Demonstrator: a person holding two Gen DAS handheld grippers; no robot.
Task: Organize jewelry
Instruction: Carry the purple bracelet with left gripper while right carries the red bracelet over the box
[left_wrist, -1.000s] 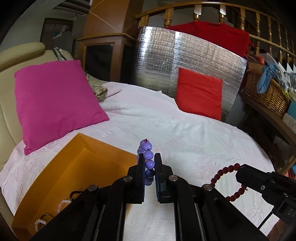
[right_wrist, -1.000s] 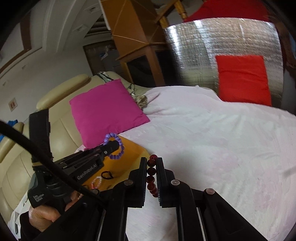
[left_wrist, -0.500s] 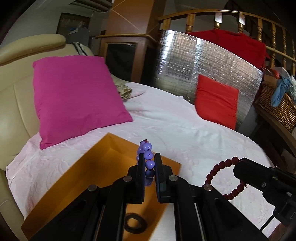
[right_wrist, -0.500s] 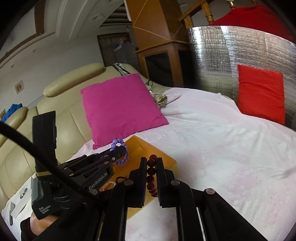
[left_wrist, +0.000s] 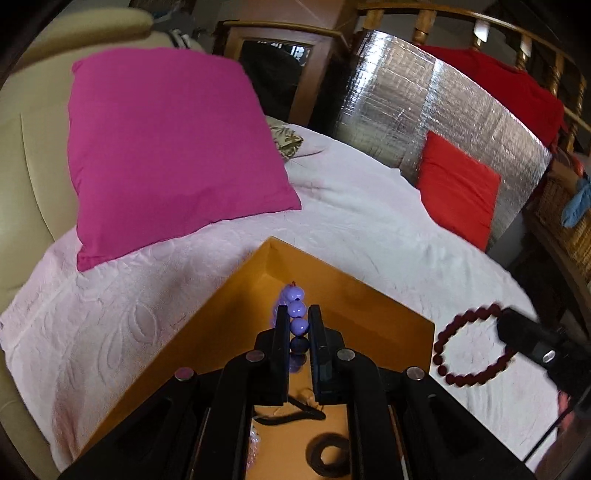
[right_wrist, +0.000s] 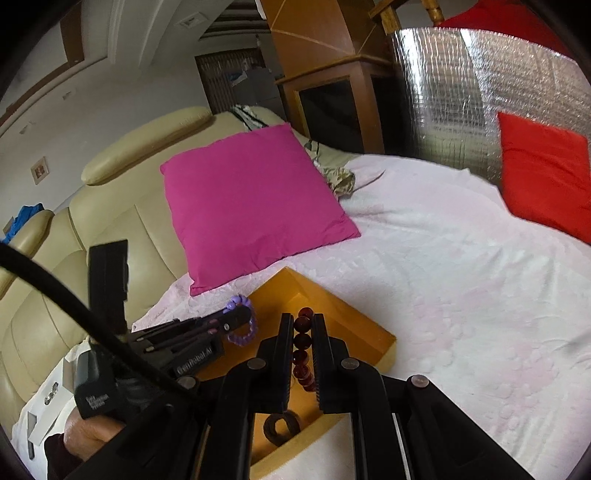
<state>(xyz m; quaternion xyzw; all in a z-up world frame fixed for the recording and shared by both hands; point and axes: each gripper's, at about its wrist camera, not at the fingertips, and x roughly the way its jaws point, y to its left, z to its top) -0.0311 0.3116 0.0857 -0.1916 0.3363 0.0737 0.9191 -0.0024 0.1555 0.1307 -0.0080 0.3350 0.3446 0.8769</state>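
My left gripper (left_wrist: 298, 320) is shut on a purple bead bracelet (left_wrist: 295, 310) and holds it above the orange box (left_wrist: 354, 291) on the pink bedspread. My right gripper (right_wrist: 302, 325) is shut on a dark red bead bracelet (right_wrist: 303, 345) and holds it over the same box (right_wrist: 354, 317). In the left wrist view the red bracelet (left_wrist: 458, 358) hangs from the right gripper just right of the box. In the right wrist view the purple bracelet (right_wrist: 242, 325) hangs from the left gripper over the box's left side. A dark ring (left_wrist: 327, 454) and a black cord (left_wrist: 291, 415) lie in the box.
A magenta pillow (left_wrist: 166, 147) leans on the beige sofa back behind the box. A red cushion (left_wrist: 458, 192) stands against a silver foil panel (left_wrist: 424, 122) at the far right. A wicker basket (left_wrist: 569, 218) sits at the right edge.
Both grippers have moved left and forward with their bracelets, from over the bedspread to over the orange box. Their jaws stay shut.
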